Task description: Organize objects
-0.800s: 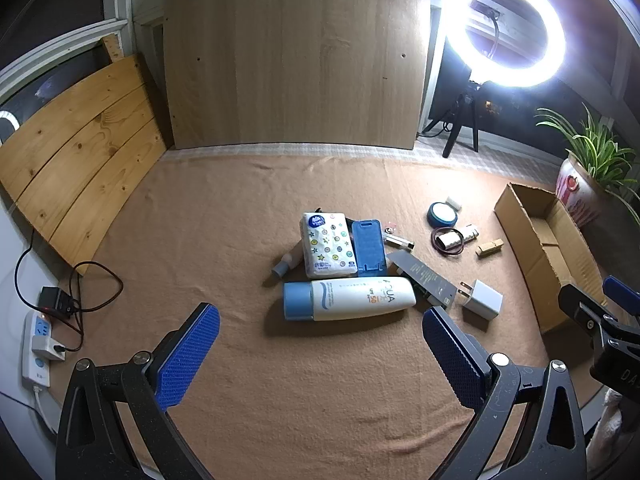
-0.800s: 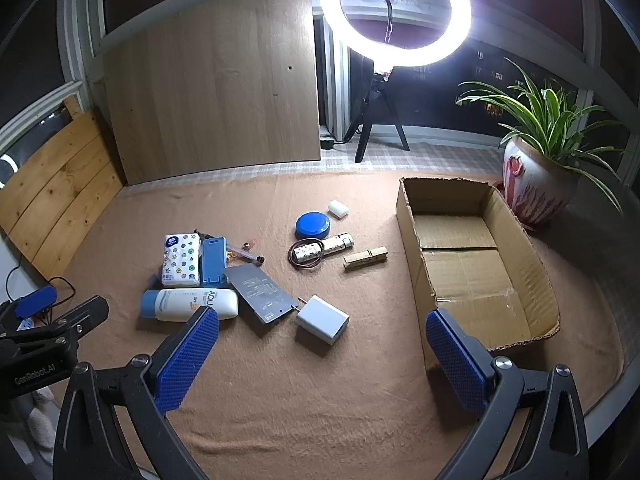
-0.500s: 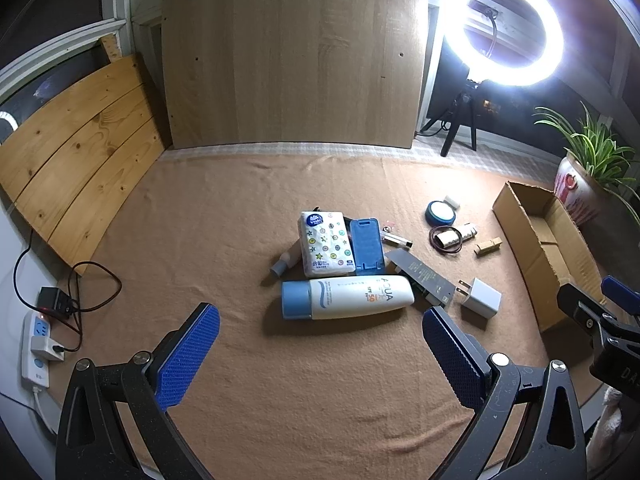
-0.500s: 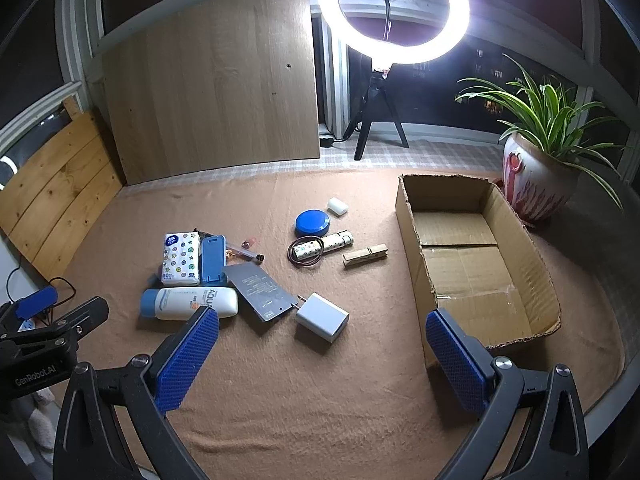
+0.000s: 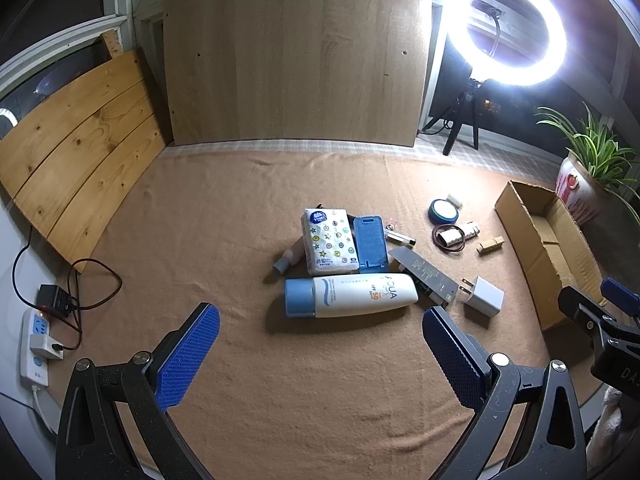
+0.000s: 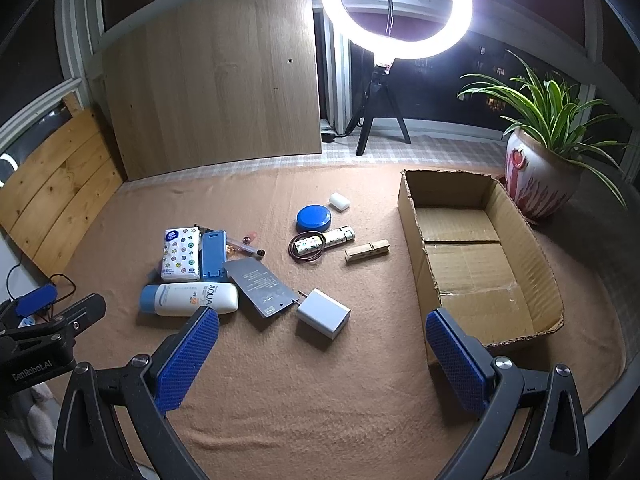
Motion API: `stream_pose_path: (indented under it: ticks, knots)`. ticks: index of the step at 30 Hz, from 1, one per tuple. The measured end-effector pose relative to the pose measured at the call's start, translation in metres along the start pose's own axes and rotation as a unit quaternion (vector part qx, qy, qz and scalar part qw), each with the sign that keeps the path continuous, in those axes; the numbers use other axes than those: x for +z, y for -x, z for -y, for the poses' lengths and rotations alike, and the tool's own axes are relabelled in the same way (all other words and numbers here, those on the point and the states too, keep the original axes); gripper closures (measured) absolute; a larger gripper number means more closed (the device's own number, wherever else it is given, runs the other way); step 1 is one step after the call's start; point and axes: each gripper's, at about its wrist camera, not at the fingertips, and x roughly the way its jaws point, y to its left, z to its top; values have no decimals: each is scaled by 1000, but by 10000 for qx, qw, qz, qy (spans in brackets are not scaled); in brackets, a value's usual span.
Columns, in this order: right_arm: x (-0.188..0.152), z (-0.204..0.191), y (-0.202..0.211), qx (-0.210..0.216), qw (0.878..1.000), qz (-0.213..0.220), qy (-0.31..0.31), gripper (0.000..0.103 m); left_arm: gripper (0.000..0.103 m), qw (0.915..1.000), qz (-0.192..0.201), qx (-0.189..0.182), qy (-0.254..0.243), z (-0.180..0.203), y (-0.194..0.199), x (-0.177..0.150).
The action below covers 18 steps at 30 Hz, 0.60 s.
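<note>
Loose items lie on a brown cloth: a white sunscreen bottle (image 5: 350,295) (image 6: 189,300), a tissue pack (image 5: 329,241) (image 6: 181,254), a blue phone stand (image 5: 370,244) (image 6: 213,255), a dark flat packet (image 5: 425,274) (image 6: 260,287), a white charger (image 5: 483,296) (image 6: 323,313), a blue round tin (image 6: 313,218), a patterned tube (image 6: 324,242) and a wooden clothespin (image 6: 367,250). An open cardboard box (image 6: 476,252) (image 5: 540,236) stands to the right. My left gripper (image 5: 320,350) is open above the cloth, near the bottle. My right gripper (image 6: 322,354) is open, near the charger.
A ring light on a tripod (image 6: 394,12) and a potted plant (image 6: 540,176) stand at the back right. Wooden boards (image 5: 292,56) lean at the back and left. A power strip with cables (image 5: 38,344) lies at the far left.
Both views have shifted only slightly; the items sit a touch lower and closer. Both grippers stay open and empty.
</note>
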Motion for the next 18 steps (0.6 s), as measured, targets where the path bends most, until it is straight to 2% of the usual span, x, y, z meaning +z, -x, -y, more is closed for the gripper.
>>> stream_pose_path:
  ticks: [18]
  knots:
    - [-2, 1, -13, -27, 9998, -172, 58, 1, 0, 9998, -155, -27, -73, -2, -25, 9]
